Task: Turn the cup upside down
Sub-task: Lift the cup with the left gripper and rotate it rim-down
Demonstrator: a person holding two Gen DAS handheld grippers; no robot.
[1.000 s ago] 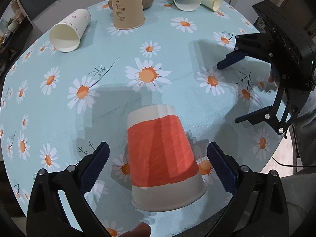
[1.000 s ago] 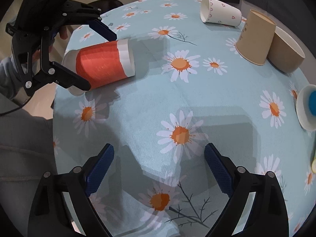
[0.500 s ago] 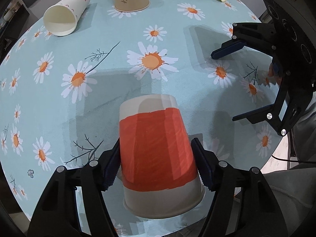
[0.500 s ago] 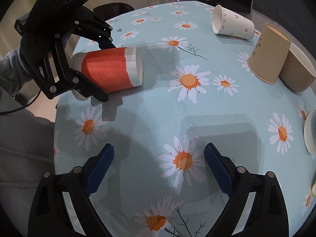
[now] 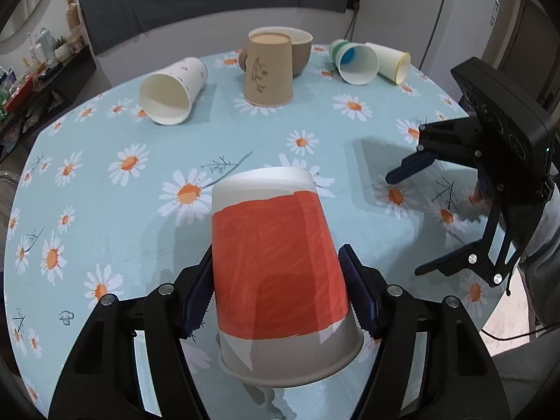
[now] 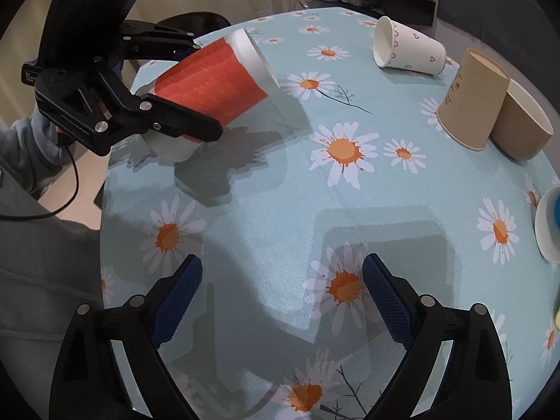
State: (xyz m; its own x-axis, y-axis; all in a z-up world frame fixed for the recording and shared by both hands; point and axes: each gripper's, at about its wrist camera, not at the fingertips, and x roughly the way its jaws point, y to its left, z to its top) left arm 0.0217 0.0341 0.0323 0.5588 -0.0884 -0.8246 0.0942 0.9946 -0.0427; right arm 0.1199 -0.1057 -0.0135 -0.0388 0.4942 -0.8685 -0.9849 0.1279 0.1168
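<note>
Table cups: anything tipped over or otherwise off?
Yes. The white paper cup with pink hearts lies on its side, as do the white cup with blue inside and the cream yellow-rimmed cup. The tan paper cup stands inverted against a tan bowl.

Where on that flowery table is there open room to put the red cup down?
The middle of the tablecloth lies bare, between the red cup and the brown cup. The far edge is crowded: heart cup, bowl, two tipped cups.
</note>
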